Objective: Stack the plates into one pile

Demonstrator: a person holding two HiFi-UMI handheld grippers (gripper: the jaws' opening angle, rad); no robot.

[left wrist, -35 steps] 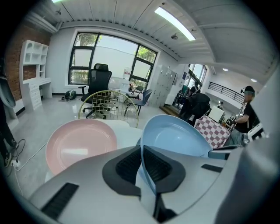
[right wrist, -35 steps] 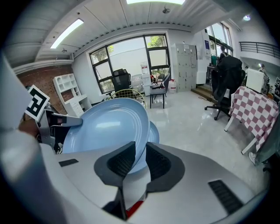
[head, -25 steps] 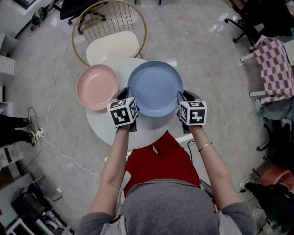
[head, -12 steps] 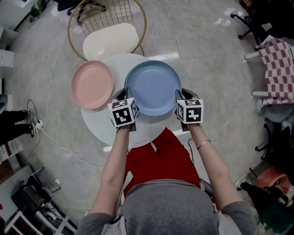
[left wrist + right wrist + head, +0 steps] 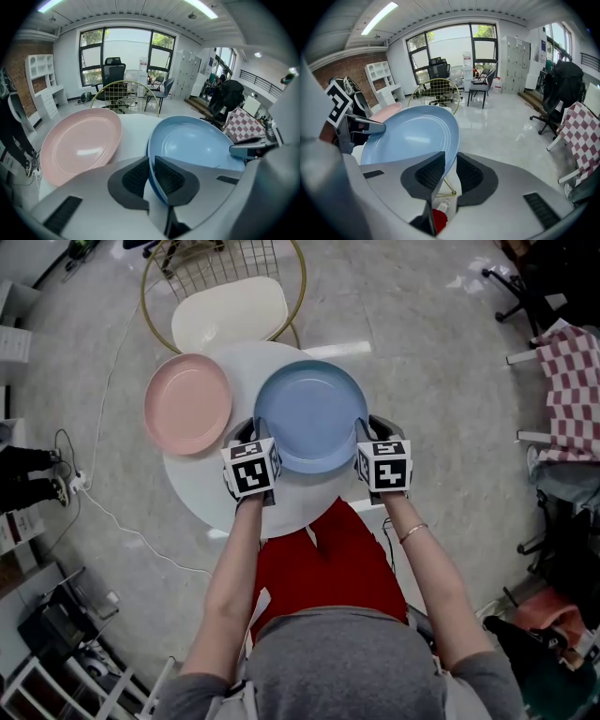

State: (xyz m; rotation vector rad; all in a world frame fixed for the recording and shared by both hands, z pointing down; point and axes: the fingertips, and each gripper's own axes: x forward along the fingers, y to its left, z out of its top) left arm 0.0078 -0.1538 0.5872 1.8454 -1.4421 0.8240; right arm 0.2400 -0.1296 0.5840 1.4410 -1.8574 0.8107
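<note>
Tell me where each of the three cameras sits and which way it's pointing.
Head view: on the person's head, looking steeply down at the blue plate, pink plate and round white table; both forearms show.
Left gripper view: on the left tool, looking along its opening jaws, blue plate rim between them, towards the windows.
Right gripper view: on the right tool, jaws on the plate's opposite rim, facing the same windows.
Shared: all three see the blue plate.

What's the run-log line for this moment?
left tongs: opening, blue plate rim between | right tongs: shut on blue plate rim | pink plate: on table, unstacked
</note>
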